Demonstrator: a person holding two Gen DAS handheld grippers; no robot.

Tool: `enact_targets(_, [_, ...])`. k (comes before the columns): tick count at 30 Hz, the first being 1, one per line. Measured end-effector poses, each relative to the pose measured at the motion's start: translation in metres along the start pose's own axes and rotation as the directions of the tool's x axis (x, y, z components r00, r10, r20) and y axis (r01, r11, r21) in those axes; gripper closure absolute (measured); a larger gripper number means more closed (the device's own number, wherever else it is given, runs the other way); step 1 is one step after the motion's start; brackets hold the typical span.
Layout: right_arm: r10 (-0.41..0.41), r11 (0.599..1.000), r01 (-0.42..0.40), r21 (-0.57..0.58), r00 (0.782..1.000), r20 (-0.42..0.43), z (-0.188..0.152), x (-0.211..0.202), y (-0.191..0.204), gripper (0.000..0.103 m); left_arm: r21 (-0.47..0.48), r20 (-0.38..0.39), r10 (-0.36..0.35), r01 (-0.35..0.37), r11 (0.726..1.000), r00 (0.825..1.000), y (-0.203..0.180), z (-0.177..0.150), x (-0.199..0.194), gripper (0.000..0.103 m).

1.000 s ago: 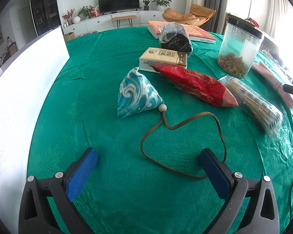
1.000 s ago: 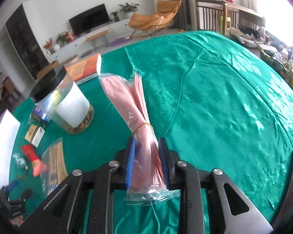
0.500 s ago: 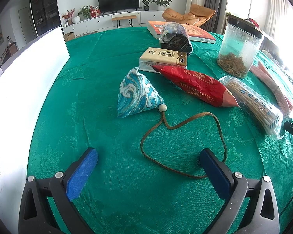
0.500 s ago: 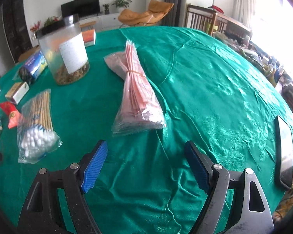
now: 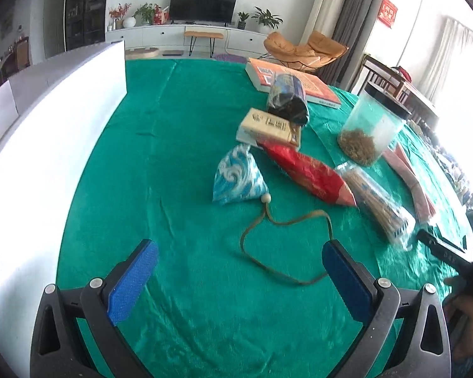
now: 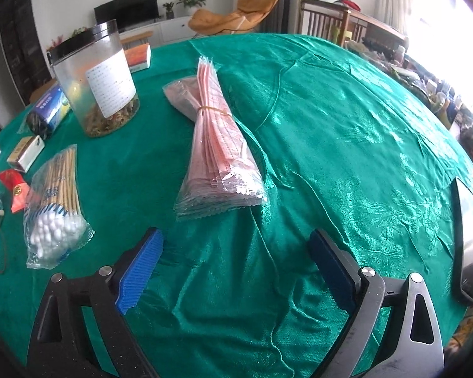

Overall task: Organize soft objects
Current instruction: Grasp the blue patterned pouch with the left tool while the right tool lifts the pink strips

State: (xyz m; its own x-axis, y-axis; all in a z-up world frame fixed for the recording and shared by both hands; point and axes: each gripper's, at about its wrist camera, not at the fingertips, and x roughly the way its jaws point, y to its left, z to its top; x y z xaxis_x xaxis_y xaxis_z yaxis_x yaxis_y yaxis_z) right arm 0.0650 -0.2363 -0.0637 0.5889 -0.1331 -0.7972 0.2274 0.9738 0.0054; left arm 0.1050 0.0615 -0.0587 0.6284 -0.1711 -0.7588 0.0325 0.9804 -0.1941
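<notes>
A bundle of pink plastic packets, tied with a rubber band, lies flat on the green cloth just ahead of my right gripper. Its jaws are opening wide, with only cloth between them. To its left lies a bag of cotton swabs. My left gripper hangs open over the cloth, holding nothing. A blue-and-white fabric pouch sits ahead of it, and the pouch's brown cord loops back towards the right finger. A red packet lies right of the pouch.
A clear jar, a tissue pack, a dark roll and an orange book stand farther back. A white board borders the left side. A flat phone lies near the right table edge.
My right gripper let go of the pink bundle, opened wide and drew back; the bundle now rests on the cloth. My left gripper rose a little, staying open.
</notes>
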Motion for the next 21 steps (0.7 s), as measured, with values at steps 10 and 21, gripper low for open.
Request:
enact_targets(10, [0.021,1.000,-0.021,0.021,1.000,0.019,0.000,-0.003,-0.003,0.009,0.102,-0.088,0.093,-0.083,0.991,0.992,-0.018,0.040,0.070,0.055])
enact_targets(21, [0.082,0.995,-0.080,-0.061,0.996,0.021,0.084,0.009,0.002,0.010,-0.024,-0.014,-0.004,0.003,1.000,1.000,-0.003,0.023,0.008,0.056])
